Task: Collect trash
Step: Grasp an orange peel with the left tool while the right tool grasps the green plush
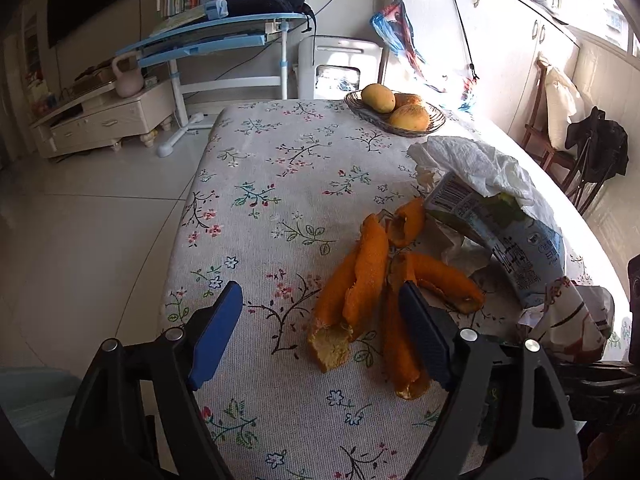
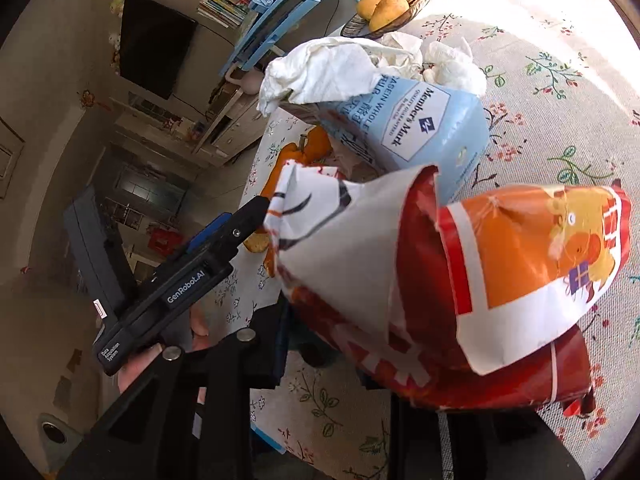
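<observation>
- From the left wrist camera, I see my left gripper (image 1: 320,308) with its fingers spread apart above a surface (image 1: 260,152) covered in a floral cloth.
- Orange peels (image 1: 360,280) lie between and just beyond the fingers; the right finger's tip overlaps one strip, though I cannot tell whether it touches.
- Just right of the peels lies a pale blue milk carton (image 1: 508,240) on its side, with crumpled white tissue (image 1: 472,164) draped over its far end.
- At the far end of the surface sits a wicker basket (image 1: 362,114) holding three mangoes (image 1: 378,98).
- At the right edge, a red and white snack bag (image 1: 572,316) shows in part.
- From the right wrist camera, the snack bag (image 2: 460,280) fills the near centre, right in front of my right gripper (image 2: 340,360). Its fingers stand close together, and the bag hides their tips, so I cannot tell whether they clamp it.
- Beyond the bag lies the milk carton (image 2: 420,132) with tissue (image 2: 320,68) at its far end.
- To the left, the left gripper (image 2: 240,220) reaches toward the peels (image 2: 304,148), with a hand (image 2: 196,328) beneath it.
</observation>
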Demonstrator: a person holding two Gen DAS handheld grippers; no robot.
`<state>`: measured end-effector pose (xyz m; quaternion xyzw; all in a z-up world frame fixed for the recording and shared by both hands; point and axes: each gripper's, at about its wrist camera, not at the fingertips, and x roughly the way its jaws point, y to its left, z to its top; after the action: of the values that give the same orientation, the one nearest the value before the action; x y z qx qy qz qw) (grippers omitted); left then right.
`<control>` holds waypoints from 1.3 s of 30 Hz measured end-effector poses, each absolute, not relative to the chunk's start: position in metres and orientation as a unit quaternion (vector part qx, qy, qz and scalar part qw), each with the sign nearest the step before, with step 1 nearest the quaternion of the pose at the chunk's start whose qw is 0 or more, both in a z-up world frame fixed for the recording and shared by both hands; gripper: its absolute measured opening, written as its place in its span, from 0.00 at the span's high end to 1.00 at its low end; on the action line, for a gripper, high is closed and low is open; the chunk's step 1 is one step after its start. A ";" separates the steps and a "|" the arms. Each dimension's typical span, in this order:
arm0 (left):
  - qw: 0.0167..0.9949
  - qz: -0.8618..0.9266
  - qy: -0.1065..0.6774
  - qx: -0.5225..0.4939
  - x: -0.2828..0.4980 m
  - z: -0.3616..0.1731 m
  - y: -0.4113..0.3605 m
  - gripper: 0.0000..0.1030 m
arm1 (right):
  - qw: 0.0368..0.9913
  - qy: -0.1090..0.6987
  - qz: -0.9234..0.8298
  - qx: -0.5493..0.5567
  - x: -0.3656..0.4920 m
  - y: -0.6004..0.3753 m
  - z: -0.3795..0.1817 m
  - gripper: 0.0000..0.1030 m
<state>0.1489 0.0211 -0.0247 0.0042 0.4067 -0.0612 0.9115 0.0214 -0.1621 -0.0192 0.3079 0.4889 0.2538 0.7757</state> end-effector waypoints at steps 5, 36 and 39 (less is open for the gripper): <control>0.902 -0.087 0.424 -0.012 0.160 -0.032 0.021 0.56 | 0.780 0.493 0.257 0.288 0.006 -0.158 -0.015 0.74; 0.941 -0.069 0.325 -0.060 0.009 0.008 0.056 0.81 | 0.804 0.451 0.279 0.270 -0.047 -0.144 0.006 0.75; 0.940 -0.075 0.326 -0.058 -0.006 0.007 0.054 0.81 | 0.806 0.451 0.274 0.267 -0.048 -0.152 0.003 0.75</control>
<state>-0.0064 0.0538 0.0074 -0.0579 0.3263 -0.0755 0.9405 -0.0482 -0.1516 0.0032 0.2674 0.4511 0.2735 0.8063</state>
